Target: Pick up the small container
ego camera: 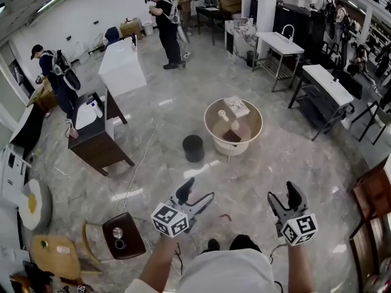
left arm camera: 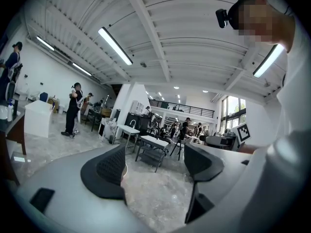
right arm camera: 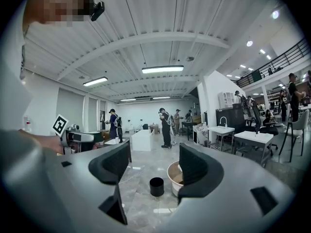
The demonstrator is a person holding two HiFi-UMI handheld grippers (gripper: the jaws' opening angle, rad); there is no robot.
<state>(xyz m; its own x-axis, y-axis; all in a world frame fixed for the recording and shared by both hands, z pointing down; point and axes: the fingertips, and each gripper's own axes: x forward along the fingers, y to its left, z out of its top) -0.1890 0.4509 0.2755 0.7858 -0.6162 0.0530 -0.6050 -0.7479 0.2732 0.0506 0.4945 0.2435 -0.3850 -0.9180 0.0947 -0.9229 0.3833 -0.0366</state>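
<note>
Grey marble floor (ego camera: 263, 182) is stretching across a busy open workshop, where a person is standing with a hand-held gripper in each hand, both pointing level and forward. The left hand-held gripper (ego camera: 200, 189) is holding its jaws wide apart with nothing between them. The right hand-held gripper (ego camera: 283, 191) is doing likewise, empty, and both appear to be readied for a grasp not yet begun. The small container (ego camera: 193, 148), a black cylinder, is standing upright on the floor well ahead of the person, just beside a round white tub (ego camera: 227, 148) carrying a few pale items. In the right gripper view the container is sitting in line between that gripper's jaws, suggesting the right side is being lined up for the pick. Other people (ego camera: 166, 23) are working among white worktops (ego camera: 330, 83) behind.
</note>
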